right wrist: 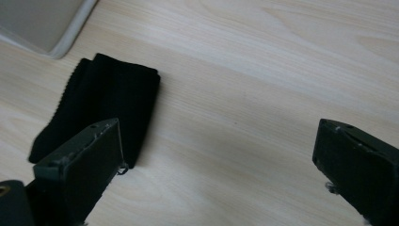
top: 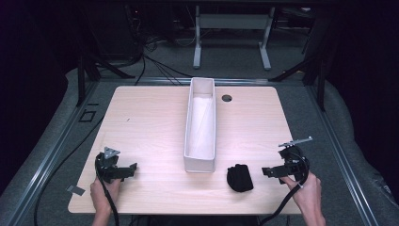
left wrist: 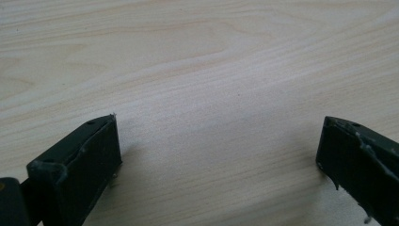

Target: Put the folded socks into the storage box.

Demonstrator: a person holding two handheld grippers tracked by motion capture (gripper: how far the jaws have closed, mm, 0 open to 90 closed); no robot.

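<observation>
- The right gripper (top: 266,171) is held with jaws spread wide, nothing gripped.
- The folded black cloth (top: 240,178) is seen just beside its left jaw, on the table (top: 150,122).
- The left gripper (top: 133,167) is likewise spread wide and empty, well apart from the cloth.

Light: overhead, bright on the table (top: 155,127), surroundings dark.
Shadows: soft, short.
Glare: faint sheen inside the white box (top: 201,117).
Focus: gripper views slightly soft, jaws blurred.

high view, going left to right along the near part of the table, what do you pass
left gripper → white box → folded black cloth → right gripper
</observation>
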